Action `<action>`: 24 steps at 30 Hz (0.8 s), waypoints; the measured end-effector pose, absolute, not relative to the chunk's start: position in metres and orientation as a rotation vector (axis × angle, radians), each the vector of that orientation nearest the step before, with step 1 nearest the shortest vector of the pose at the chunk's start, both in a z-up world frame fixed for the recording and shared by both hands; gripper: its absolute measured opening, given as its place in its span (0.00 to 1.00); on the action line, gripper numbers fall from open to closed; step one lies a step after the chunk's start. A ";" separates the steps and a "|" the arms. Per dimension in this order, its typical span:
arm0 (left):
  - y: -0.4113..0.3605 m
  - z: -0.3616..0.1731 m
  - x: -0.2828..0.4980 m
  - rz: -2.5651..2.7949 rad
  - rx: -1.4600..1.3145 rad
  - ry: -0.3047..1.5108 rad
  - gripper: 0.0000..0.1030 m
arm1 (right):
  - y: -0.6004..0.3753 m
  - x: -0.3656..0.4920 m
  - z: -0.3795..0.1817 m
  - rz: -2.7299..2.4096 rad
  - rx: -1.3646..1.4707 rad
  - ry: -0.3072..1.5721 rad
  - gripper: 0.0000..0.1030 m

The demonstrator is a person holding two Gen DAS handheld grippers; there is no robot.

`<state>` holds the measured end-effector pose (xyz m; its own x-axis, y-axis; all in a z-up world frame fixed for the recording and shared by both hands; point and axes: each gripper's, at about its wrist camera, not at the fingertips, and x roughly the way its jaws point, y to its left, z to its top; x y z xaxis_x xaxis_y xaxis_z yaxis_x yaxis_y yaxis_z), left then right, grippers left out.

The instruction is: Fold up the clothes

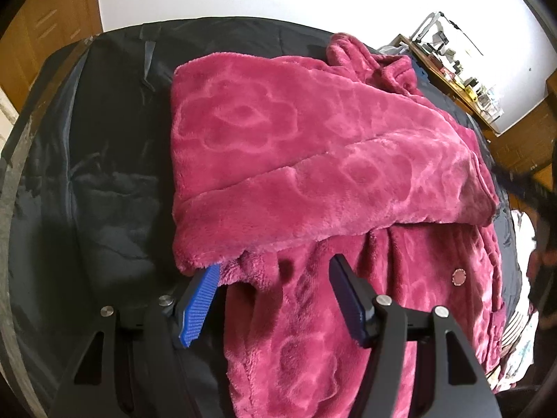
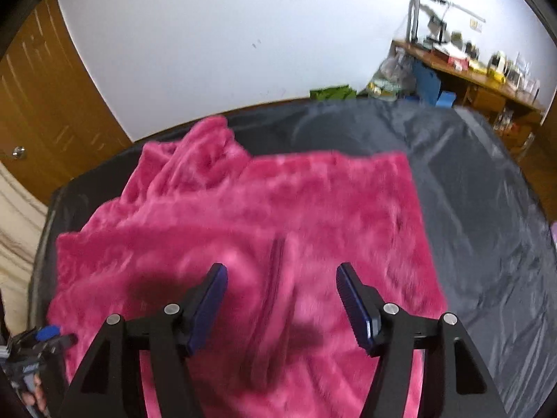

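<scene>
Left gripper spread wide, nothing pinched; left pad tip tucked just under the hem of a folded-over flap of the pink fleece garment, right pad poised over the lower layer, contact there unclear. Garment spread ahead of and beneath the jaws on a black sheet, a round button off to the right. Right gripper likewise released, jaws apart above blurred pink fleece, nothing clamped between the pads. Black sheet bare to its right, cluttered desk far ahead.
</scene>
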<state>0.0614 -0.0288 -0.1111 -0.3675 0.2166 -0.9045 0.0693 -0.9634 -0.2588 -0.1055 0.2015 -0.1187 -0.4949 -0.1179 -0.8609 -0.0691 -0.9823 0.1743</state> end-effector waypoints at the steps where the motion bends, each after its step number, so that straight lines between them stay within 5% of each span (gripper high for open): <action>1: -0.029 -0.111 0.061 2.497 -1.713 -0.393 0.69 | 0.205 -0.098 -0.124 -2.646 1.581 -0.345 0.65; 4: -0.029 -0.111 0.063 2.502 -1.718 -0.383 0.69 | 0.213 -0.078 -0.152 -2.516 1.653 -0.545 0.65; 10: -0.029 -0.110 0.064 2.512 -1.731 -0.380 0.71 | 0.199 -0.075 -0.164 -2.449 1.591 -0.610 0.64; 13: -0.030 -0.110 0.064 2.514 -1.732 -0.398 0.72 | 0.197 -0.081 -0.165 -2.467 1.584 -0.610 0.39; 16: -0.033 -0.110 0.065 2.509 -1.738 -0.429 0.72 | 0.201 -0.079 -0.158 -2.541 1.599 -0.530 0.26; 24: -0.040 -0.119 0.079 2.483 -1.815 -0.423 0.72 | 0.204 -0.073 -0.166 -2.599 1.719 -0.174 0.25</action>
<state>0.0795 -0.0399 -0.1187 -0.3158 0.1889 -0.9298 0.1294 -0.9623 -0.2394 -0.0735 0.2037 -0.1664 -0.3930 -0.0783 -0.9162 -0.0445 -0.9936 0.1040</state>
